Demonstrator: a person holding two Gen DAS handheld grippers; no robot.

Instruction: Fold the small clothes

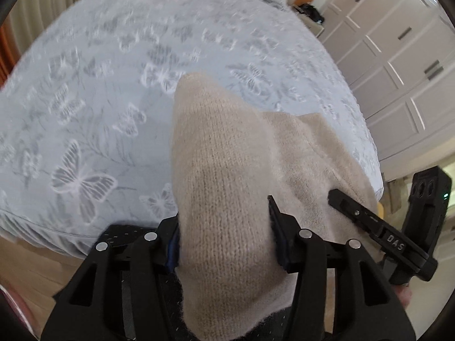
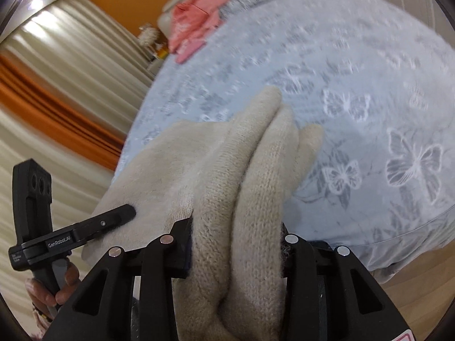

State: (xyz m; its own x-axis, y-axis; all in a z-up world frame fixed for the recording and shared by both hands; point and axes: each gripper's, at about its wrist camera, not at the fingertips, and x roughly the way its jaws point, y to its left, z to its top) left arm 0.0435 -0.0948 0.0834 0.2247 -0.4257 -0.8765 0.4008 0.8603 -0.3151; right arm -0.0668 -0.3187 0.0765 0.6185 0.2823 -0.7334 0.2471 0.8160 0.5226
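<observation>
- Beige knit garment (image 1: 227,199) is bunched between the fingers of the left gripper (image 1: 224,227), whose jaws are closed on a thick fold of it; the cloth spills back over the gripper body and forward toward the bed.
- The right gripper (image 2: 236,241) likewise has its jaws pressed in on a gathered, doubled-up fold of the same knit (image 2: 256,184), with rolled layers standing up between the fingers.
- Each wrist view shows the other gripper just beside it, its finger lying against the cloth, so the two grasps sit close together along one edge.
- The garment hangs over the near edge of the bed, above a pale blue bedspread with butterflies (image 1: 85,99); how much of it rests on the bedspread I cannot tell.
- A pink garment (image 2: 196,20) lies well apart, at the far end of the bed.
- Both views are blurred, which suggests motion.
- To do this step well, I would draw the grippers apart until the held edge is taut, carry the knit out over the bedspread, and lay it flat before creasing; thick wool springs back, so release late and evenly.
</observation>
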